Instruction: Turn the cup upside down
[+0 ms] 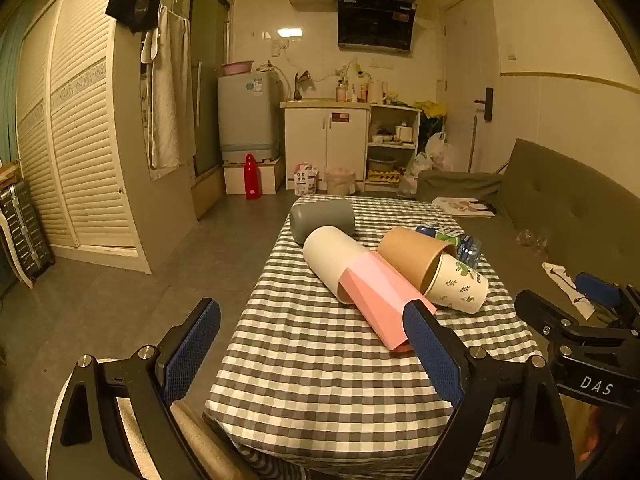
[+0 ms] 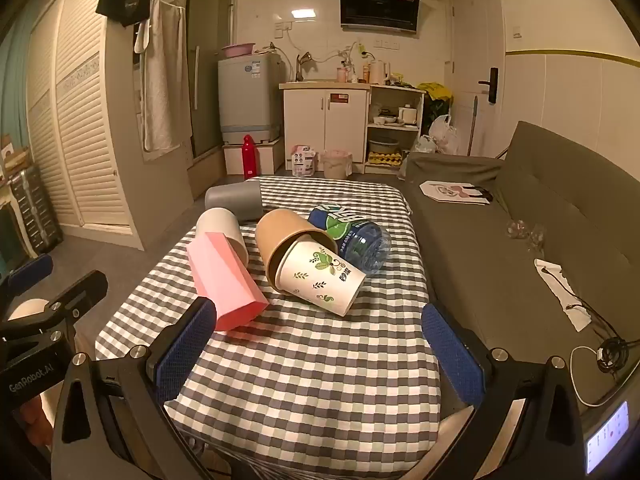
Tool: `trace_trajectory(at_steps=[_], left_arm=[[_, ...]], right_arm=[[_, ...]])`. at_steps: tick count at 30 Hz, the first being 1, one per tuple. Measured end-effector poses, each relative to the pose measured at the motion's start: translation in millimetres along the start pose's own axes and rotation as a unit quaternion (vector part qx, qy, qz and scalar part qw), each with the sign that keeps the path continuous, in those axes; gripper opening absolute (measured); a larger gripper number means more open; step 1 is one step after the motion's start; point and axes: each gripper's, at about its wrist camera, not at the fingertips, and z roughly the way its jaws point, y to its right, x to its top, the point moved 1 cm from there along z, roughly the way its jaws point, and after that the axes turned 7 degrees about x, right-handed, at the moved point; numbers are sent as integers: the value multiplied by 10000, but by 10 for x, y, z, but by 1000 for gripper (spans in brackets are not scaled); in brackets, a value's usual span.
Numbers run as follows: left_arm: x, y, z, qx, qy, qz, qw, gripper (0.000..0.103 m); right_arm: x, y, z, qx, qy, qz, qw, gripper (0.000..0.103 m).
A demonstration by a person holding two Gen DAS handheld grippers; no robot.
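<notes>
Task not started, judging by the layout. All cups lie on their sides on the checked tablecloth (image 2: 304, 360); none stands inverted.

Landmark: pink faceted cup (image 2: 224, 284), nested mouth-first into white cup (image 2: 218, 226).
- Grey cup (image 2: 234, 200): beyond the white one.
- Brown paper cup (image 2: 288, 240): right of pink, with leaf-print paper cup (image 2: 320, 280) stuck in its mouth.
- Water bottle (image 2: 356, 240): beyond the brown cup, touching it.

Left gripper (image 1: 312, 344): spread wide, empty, its right pad just beside the pink cup's near end.
Right gripper (image 2: 320, 344): spread wide, empty, short of the cups.

Remaining: pick, separate, invert, set down. Which cup is meant, cannot tell.
</notes>
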Motion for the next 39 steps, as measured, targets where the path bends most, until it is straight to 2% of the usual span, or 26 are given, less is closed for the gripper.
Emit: trace_trajectory(at_steps=[39], left_arm=[[-6,12,7,-25,-3,-23,10000,95]], right_arm=[[-22,-6,36,-16,-27,-28,10000,103]])
